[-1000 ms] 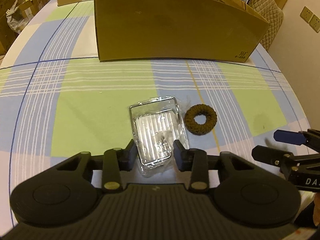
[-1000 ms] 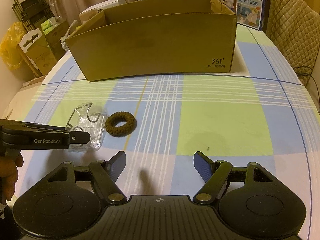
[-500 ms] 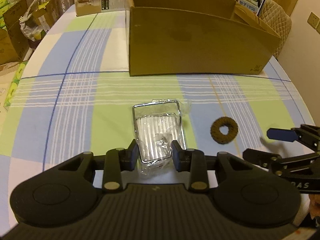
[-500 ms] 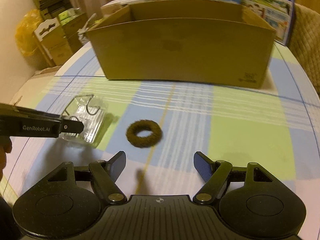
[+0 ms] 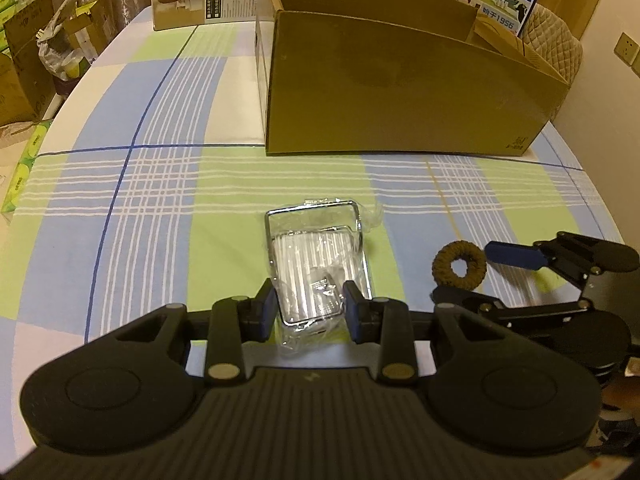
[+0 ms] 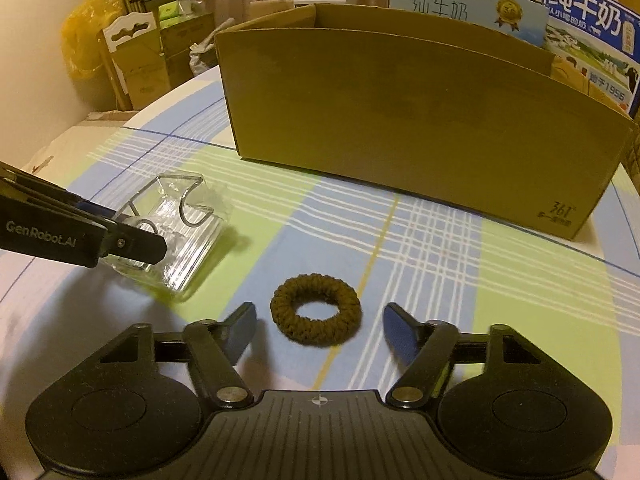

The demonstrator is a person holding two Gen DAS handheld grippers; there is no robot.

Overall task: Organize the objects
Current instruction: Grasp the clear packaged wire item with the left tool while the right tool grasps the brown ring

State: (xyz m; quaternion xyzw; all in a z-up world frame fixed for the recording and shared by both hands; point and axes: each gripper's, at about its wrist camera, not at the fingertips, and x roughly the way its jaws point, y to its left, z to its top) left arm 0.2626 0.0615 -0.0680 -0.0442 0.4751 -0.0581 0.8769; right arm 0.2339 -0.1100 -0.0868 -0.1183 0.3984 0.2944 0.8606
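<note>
On the checked tablecloth [image 6: 440, 280], before the brown cardboard box [image 6: 400, 120] | my right gripper [image 6: 319, 330] is closing around the brown braided hair ring [image 6: 316, 310], not yet touching | I am centring it | my left gripper [image 5: 307, 308] is gripping the plastic-wrapped wire holder [image 5: 316, 268].

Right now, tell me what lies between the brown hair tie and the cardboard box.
Nothing: only bare checked tablecloth runs from the hair tie to the cardboard box, clearest in the right wrist view.

We see milk cartons [image 6: 592, 36] behind, quilted chair [image 5: 556, 44] right, yellow bag [image 6: 86, 44] and stacked boxes [image 5: 24, 60] left, wall socket [image 5: 629, 48].
</note>
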